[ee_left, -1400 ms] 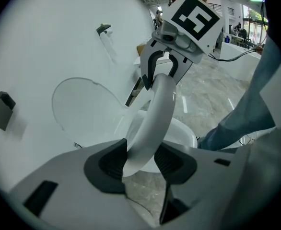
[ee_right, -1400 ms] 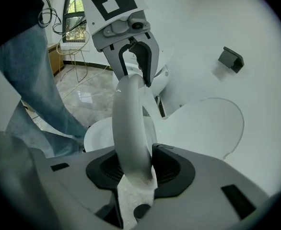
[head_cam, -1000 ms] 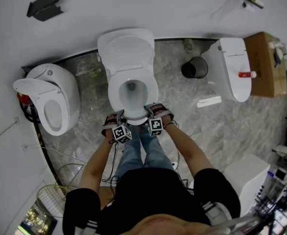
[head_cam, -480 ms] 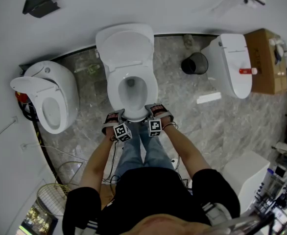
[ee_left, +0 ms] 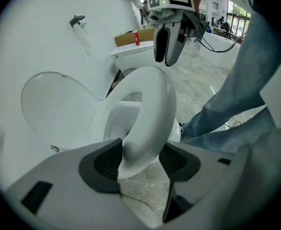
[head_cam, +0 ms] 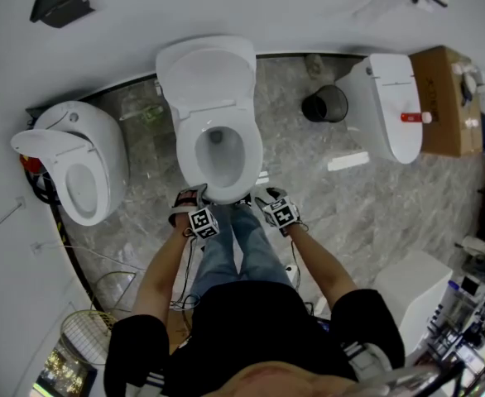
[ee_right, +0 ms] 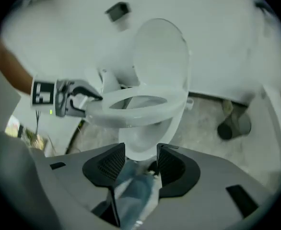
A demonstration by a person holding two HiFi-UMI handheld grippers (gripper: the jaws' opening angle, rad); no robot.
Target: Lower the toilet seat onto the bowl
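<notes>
Two grippers, both slack | toilet seat lies flat on the bowl | left gripper: jaws just opening, seat's front-left rim between them, unclamped | right gripper: jaws just opened, empty, off the bowl's front-right edge | advice: draw left straight back, never lifting the rim.

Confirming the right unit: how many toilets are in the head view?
3: white ceramic toilet at centre, rounded white toilet at left, another white toilet upper right. White block at lower right may be a fourth.
</notes>
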